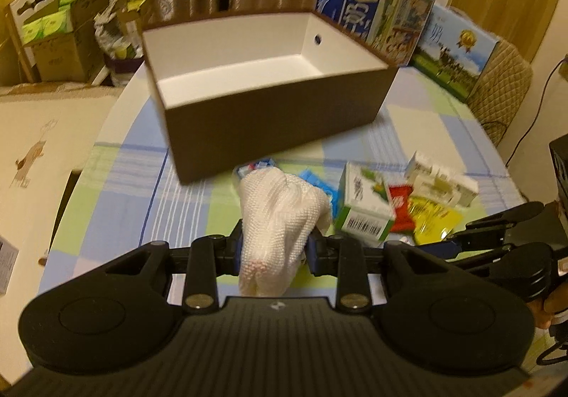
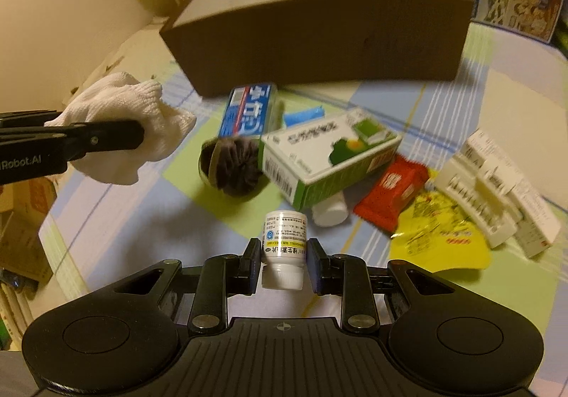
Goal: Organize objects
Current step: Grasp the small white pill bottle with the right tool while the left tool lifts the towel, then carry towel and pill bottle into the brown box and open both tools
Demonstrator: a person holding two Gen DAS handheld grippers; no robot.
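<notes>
Holding a white cloth glove (image 1: 280,219) clamped between its fingers, the left gripper (image 1: 275,251) sits just short of the brown box (image 1: 269,123), whose open, empty top lies straight ahead along the glove's long axis. Beside it, the right gripper (image 2: 282,260) pinches a small white pill bottle (image 2: 284,244) lying cap toward the camera, farther from the box, with the green carton (image 2: 330,155), toothpaste box (image 2: 246,109) and dark scrunchie (image 2: 230,163) between. Judging from this, the left is nearer and need only clear the near wall; room above looks free.
</notes>
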